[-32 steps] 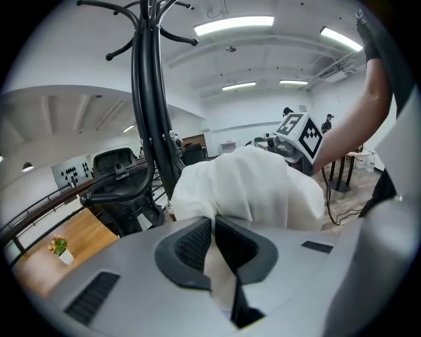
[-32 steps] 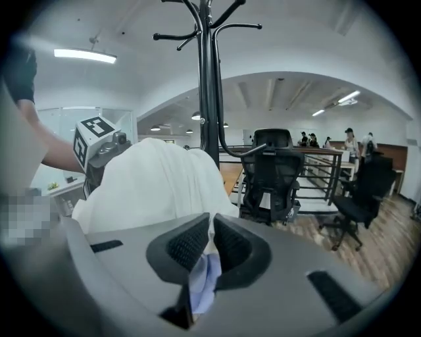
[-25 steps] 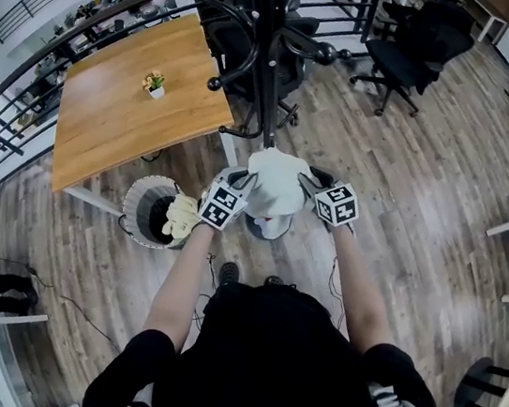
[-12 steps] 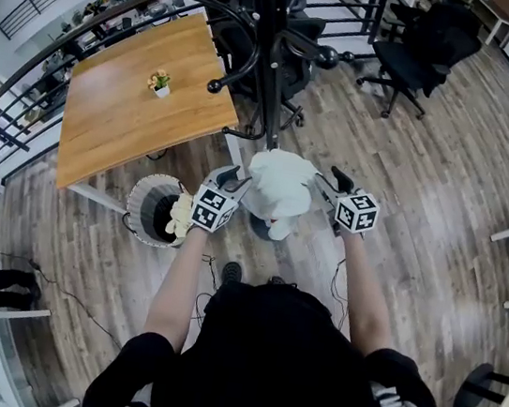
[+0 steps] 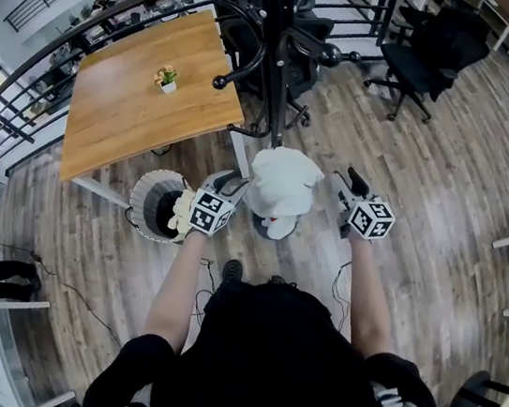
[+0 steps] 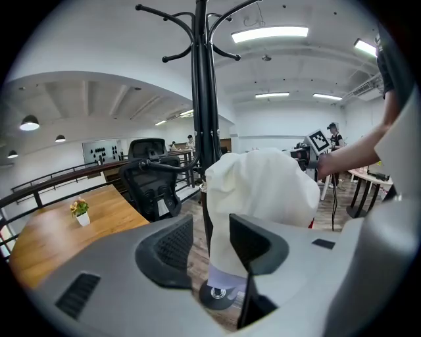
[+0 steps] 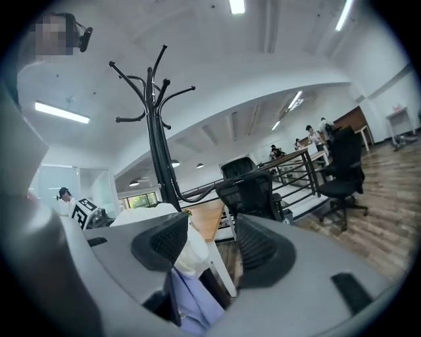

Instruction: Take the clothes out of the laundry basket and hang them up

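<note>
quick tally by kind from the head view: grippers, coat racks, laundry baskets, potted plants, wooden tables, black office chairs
grippers, left gripper and right gripper: 2
coat rack: 1
laundry basket: 1
potted plant: 1
wooden table: 1
black office chairs: 2
total: 8

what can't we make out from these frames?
What the white garment hangs on: the cloth itself covers it in the head view and the left gripper view.
Basket contents: too small in the head view; only a yellowish cloth shows at the rim.
Lilac cloth under the white one: only a strip shows in the right gripper view, so its type is unclear.
Coat rack top: cut off by the head view's upper edge.
</note>
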A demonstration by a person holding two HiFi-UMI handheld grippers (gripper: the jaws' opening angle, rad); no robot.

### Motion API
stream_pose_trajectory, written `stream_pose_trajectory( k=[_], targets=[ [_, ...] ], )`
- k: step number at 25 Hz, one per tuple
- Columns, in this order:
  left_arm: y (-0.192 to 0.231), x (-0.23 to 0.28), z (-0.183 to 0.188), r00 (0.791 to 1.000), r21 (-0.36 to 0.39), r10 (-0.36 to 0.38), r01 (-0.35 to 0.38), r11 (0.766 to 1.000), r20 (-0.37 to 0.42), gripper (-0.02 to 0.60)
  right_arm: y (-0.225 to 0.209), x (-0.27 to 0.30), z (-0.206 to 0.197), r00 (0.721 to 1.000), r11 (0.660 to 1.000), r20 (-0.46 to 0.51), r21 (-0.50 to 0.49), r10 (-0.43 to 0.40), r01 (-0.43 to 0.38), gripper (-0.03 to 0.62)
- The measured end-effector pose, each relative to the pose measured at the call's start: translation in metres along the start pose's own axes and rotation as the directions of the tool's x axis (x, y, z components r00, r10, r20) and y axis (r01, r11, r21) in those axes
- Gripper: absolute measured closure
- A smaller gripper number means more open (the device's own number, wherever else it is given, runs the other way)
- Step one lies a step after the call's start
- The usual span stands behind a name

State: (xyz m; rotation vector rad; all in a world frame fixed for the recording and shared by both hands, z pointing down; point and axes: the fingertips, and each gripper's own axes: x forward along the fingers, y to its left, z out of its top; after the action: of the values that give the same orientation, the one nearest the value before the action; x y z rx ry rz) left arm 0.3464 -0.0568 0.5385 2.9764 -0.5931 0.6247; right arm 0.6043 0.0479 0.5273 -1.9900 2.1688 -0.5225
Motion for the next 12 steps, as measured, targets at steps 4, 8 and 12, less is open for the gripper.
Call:
stream_pose_trajectory(
  k=[4,8,12],
  targets=[
    [-0.001,-0.004,-0.002,1.000,-0.003,0.006,-0.006,1.000,0.000,0.408,0.010,-0.007,0.021,1.000,0.998,0.029,-0.058,-0.004,0.005,0.368],
    [0.003,-0.009,-0.002,1.000,-0.025,0.017,-0.017,1.000,0.015,0.410,0.030,-0.007,0.024,0.999,0.987,0.011,-0.158,0.030,-0.028,0.390],
    [0.009,-0.014,0.005,0.999,-0.033,0.023,-0.022,0.999,0.046,0.410,0.054,0.003,0.034,0.998,0.966,-0.003,-0.250,0.061,-0.059,0.390]
  ],
)
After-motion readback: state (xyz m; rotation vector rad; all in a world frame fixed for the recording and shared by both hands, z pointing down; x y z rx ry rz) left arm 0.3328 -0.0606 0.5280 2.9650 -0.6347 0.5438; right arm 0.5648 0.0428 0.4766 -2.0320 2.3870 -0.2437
